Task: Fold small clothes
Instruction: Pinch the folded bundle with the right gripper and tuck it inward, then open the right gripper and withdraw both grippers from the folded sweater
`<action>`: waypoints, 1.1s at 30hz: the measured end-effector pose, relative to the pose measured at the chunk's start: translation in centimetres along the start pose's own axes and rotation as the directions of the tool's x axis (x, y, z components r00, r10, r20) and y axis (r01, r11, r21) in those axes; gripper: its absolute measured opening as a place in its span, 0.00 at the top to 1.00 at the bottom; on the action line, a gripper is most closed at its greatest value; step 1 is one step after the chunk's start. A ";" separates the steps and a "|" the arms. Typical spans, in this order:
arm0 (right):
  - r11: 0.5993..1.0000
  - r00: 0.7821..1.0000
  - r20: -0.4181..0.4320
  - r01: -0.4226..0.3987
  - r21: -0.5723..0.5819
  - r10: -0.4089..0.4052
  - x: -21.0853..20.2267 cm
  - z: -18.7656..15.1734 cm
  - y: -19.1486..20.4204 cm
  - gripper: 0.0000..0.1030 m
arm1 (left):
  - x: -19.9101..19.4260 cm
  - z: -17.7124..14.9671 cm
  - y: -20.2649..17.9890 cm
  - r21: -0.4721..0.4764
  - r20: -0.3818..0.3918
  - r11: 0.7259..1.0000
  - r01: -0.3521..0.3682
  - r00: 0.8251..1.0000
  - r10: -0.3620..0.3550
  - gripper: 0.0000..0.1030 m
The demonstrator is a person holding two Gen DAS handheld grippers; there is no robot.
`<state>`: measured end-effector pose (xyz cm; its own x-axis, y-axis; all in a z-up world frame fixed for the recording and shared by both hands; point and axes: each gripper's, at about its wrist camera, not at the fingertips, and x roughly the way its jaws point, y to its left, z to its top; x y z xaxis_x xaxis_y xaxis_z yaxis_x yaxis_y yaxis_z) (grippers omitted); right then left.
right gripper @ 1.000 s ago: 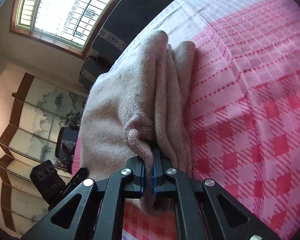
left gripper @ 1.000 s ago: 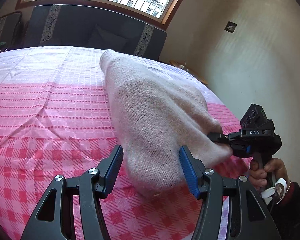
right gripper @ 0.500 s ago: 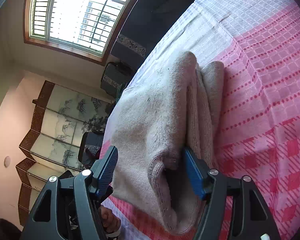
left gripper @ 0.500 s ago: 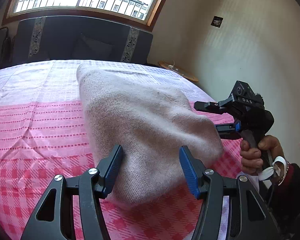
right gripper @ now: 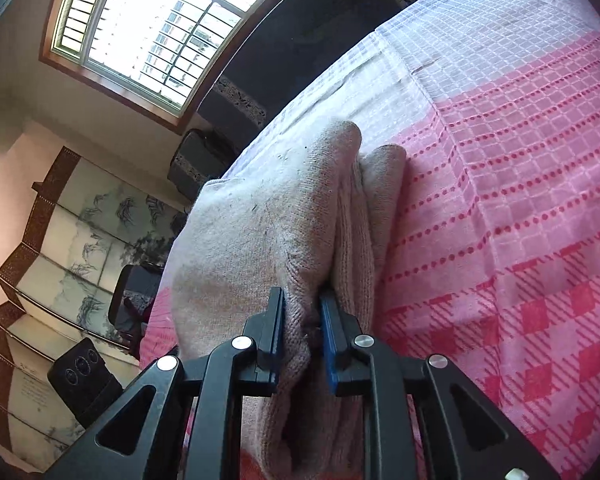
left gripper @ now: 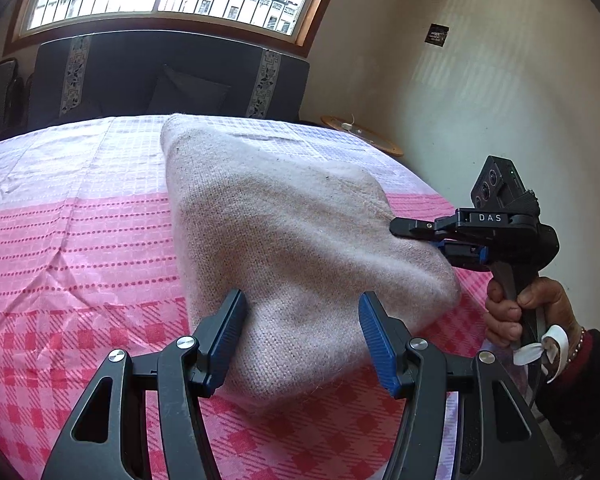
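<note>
A folded beige knit garment (left gripper: 300,248) lies on the pink checked cloth (left gripper: 80,240). My left gripper (left gripper: 300,340) is open, its blue pads on either side of the garment's near end, holding nothing. My right gripper (right gripper: 302,332) has its pads pinched on a fold of the garment's edge (right gripper: 296,316). It also shows in the left wrist view (left gripper: 420,236) at the garment's right side, held by a hand. The garment's stacked layers show edge-on in the right wrist view (right gripper: 356,216).
The table's right edge (left gripper: 452,208) lies just beyond the garment. A dark sofa (left gripper: 160,80) stands behind the table under a window. A painted folding screen (right gripper: 80,240) stands to the left. A small round wooden table (left gripper: 364,136) is by the wall.
My right gripper opened half a second ago and has now closed again on the garment's edge. The garment settled flatter on the cloth. My left gripper stayed open.
</note>
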<state>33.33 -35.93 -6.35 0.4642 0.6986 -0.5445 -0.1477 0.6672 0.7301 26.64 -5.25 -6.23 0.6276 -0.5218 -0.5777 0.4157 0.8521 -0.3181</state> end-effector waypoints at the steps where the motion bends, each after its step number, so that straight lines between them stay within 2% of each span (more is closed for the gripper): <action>1: 1.000 1.000 0.003 0.024 -0.018 -0.024 -0.3 -0.1 0.5 0.78 | 0.0 0.0 -0.2 0.003 0.001 1.000 -0.007 1.000 0.007 0.42; 5: 0.993 0.997 0.012 0.080 -0.088 -0.079 -1.2 -1.9 2.6 0.77 | 0.1 -0.1 -0.9 0.025 0.003 0.999 -0.040 0.999 0.040 0.42; 6: 0.991 0.996 0.011 0.091 -0.097 -0.091 -1.3 -2.7 2.6 0.79 | 0.2 -0.1 -1.0 0.032 0.004 0.998 -0.051 0.999 0.051 0.42; 7: 0.990 0.994 0.006 0.105 -0.097 -0.105 -1.3 -3.4 2.4 0.88 | 0.2 -0.2 -1.2 0.041 0.003 0.997 -0.063 0.998 0.063 0.42; 9: 0.990 0.994 -0.005 0.109 -0.083 -0.110 -0.9 -4.3 1.5 0.94 | 0.3 -0.3 -1.6 0.056 0.002 0.995 -0.084 0.996 0.084 0.42; 11: 0.993 0.996 0.009 0.094 -0.065 -0.093 -1.0 -4.3 1.0 0.95 | 0.3 -0.4 -2.0 0.072 0.005 0.992 -0.108 0.994 0.108 0.42; 13: 0.983 0.991 0.020 0.137 -0.118 -0.136 -1.0 -4.5 1.8 0.94 | 0.2 -0.4 -2.3 0.081 0.010 0.987 -0.141 0.990 0.140 0.42; 16: 0.974 0.986 0.074 0.158 -0.163 -0.148 -1.7 -5.1 3.0 0.86 | -0.1 -0.5 -2.5 0.089 0.029 0.978 -0.190 0.982 0.188 0.42; 18: 0.969 0.981 0.126 0.167 -0.182 -0.146 -2.6 -5.6 3.8 0.86 | -0.2 -0.5 -2.6 0.094 0.037 0.968 -0.233 0.972 0.230 0.42; 21: 0.961 0.967 0.207 0.189 -0.203 -0.147 -4.2 -6.3 4.6 0.83 | -0.3 -0.7 -2.6 0.102 0.048 0.956 -0.273 0.962 0.270 0.38; 24: 0.958 0.951 0.255 0.224 -0.181 -0.175 -5.3 -6.5 4.3 0.76 | -0.7 -0.9 -2.9 0.122 0.079 0.938 -0.323 0.946 0.315 0.33; 28: 0.965 0.947 0.258 0.228 -0.128 -0.189 -5.3 -6.3 3.3 0.66 | -1.3 -0.9 -3.6 0.157 0.124 0.911 -0.382 0.923 0.365 0.24; 33: 0.961 0.948 0.256 0.234 -0.150 -0.191 -4.9 -6.7 3.5 0.61 | -1.4 -0.8 -4.3 0.187 0.143 0.889 -0.418 0.907 0.396 0.20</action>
<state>24.69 -35.25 -3.91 0.6917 0.4686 -0.5496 -0.1645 0.8431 0.5119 23.44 -8.13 -4.70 0.8281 -0.1413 -0.5425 0.2305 0.9680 0.0997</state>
